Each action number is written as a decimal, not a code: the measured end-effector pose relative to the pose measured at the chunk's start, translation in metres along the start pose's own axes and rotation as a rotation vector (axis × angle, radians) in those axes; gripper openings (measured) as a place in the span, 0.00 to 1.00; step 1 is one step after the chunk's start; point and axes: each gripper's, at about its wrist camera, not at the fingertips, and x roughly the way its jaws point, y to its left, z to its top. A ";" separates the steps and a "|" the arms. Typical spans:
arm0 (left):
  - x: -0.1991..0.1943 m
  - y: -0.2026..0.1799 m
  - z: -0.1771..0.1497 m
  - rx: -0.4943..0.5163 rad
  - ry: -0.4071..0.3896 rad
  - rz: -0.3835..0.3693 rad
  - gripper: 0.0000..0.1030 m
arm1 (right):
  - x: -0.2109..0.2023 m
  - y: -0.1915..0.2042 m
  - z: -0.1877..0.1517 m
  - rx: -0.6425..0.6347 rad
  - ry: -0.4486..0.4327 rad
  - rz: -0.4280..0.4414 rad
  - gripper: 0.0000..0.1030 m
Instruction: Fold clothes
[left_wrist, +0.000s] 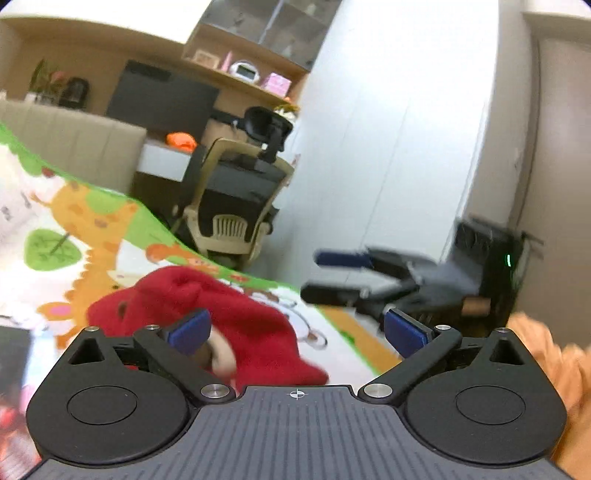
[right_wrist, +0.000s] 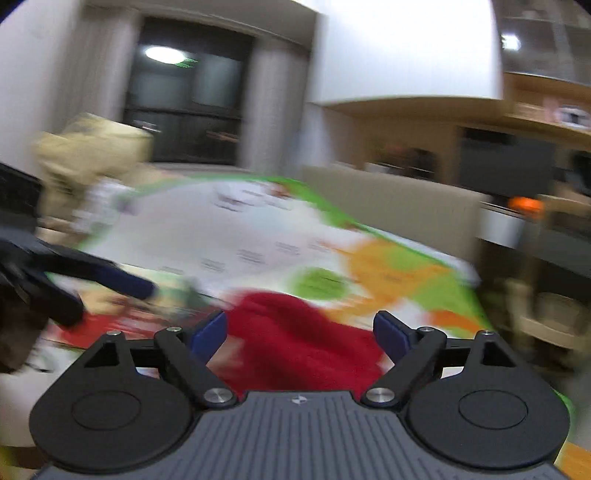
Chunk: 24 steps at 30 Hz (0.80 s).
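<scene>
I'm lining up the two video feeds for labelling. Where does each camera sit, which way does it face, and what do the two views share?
Left wrist: sits on the left gripper, looking along its open fingers over the red garment toward an office chair; the right gripper shows at right.
Right wrist: sits on the right gripper, looking over the red garment toward a dark window; the left gripper shows at left, blurred.
Shared: the garment and the cartoon-printed mat.
</scene>
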 end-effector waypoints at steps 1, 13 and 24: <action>0.016 0.011 0.001 -0.049 0.010 0.023 1.00 | 0.015 -0.003 -0.009 -0.015 0.042 -0.042 0.86; 0.096 0.076 -0.022 -0.189 0.217 0.209 1.00 | 0.068 -0.037 -0.028 0.127 0.121 -0.010 1.00; 0.098 0.078 -0.025 -0.179 0.191 0.208 1.00 | 0.140 -0.026 -0.025 0.089 0.246 -0.193 1.00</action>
